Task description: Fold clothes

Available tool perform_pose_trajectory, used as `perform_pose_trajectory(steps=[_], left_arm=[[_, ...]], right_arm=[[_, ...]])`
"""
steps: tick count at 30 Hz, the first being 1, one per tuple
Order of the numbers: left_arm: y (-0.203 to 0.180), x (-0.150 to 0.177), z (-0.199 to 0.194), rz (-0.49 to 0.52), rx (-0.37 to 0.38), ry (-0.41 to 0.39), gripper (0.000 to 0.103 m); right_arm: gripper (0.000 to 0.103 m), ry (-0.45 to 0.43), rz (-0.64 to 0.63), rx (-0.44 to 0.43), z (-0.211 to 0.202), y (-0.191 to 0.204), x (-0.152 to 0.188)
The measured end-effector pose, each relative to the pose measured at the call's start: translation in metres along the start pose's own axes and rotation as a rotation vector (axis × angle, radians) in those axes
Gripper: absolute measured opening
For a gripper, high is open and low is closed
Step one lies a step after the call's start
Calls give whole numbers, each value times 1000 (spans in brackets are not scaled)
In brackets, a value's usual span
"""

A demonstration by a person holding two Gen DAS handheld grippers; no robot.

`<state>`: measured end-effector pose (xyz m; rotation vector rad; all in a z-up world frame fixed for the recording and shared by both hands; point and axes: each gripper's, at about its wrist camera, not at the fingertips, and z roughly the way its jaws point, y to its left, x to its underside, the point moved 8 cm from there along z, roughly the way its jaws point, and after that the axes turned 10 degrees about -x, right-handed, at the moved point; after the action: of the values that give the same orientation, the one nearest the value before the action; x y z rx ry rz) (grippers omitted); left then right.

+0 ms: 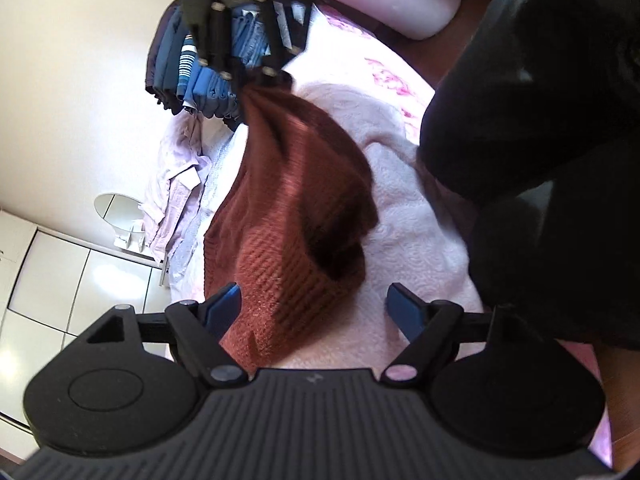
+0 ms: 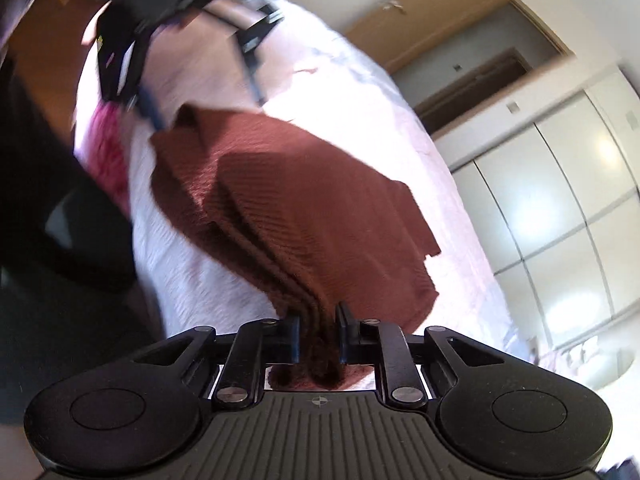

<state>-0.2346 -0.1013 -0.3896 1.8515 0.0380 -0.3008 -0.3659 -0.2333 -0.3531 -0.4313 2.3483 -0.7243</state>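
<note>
A rust-red knit garment (image 1: 296,200) lies partly folded on a pale fuzzy blanket (image 1: 420,224) on the bed. In the left wrist view my left gripper (image 1: 315,306) stands open, and the garment's near corner lies between its blue pads (image 1: 226,304) without being pinched. At the far end my right gripper (image 1: 256,80) grips the cloth's gathered tip. In the right wrist view my right gripper (image 2: 318,332) is shut on a thick folded edge of the garment (image 2: 304,200). The left gripper (image 2: 204,100) shows blurred beyond the garment's far corner, its fingers spread wide.
A stack of folded blue clothes (image 1: 200,76) stands at the bed's far side, with a lilac shirt (image 1: 176,184) beside it. A person in dark clothing (image 1: 540,120) fills the right. White wardrobe doors (image 2: 560,200) and a doorway (image 2: 472,80) lie beyond the bed.
</note>
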Motion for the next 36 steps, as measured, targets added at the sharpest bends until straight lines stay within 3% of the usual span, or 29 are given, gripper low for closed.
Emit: perform_pose_trajectory(steps=[4,6,8,10,11,17,22,26,29,32,36], left_arm=[[7,-10,10,-5,-35,-6,79],[16,-14,16,-35,-43,6,74],[25,-16,23,-68,-32,26,38],[35,-14,28,-105,-2,52,18],[43,-14,26,-130,1,49,16],[75,-22,-8,-225,41,1,12],[72,-39,-63,-298,173,-53,11],[94,-44,-95,-444,260,-117,12],[135,-29,-88,-586,242,-122,12],[184,-2,-64,-733,210,-84,13],[241,49,-5,-905,218,-18,14]], right_arm=[[16,-42,96,-20,-10,-16,-11],[16,-55,130,-27,-11,-23,-14],[16,-60,152,-31,-13,-24,-14],[15,-49,152,-29,-12,-23,-15],[15,-33,132,-19,-12,-22,-13],[10,6,68,29,-29,-12,-28],[10,1,97,21,-68,19,-41],[10,-7,142,5,-108,39,-55],[10,-17,121,15,-129,21,-69],[10,-57,103,36,-132,-24,-87],[10,-104,76,39,-105,-100,-102]])
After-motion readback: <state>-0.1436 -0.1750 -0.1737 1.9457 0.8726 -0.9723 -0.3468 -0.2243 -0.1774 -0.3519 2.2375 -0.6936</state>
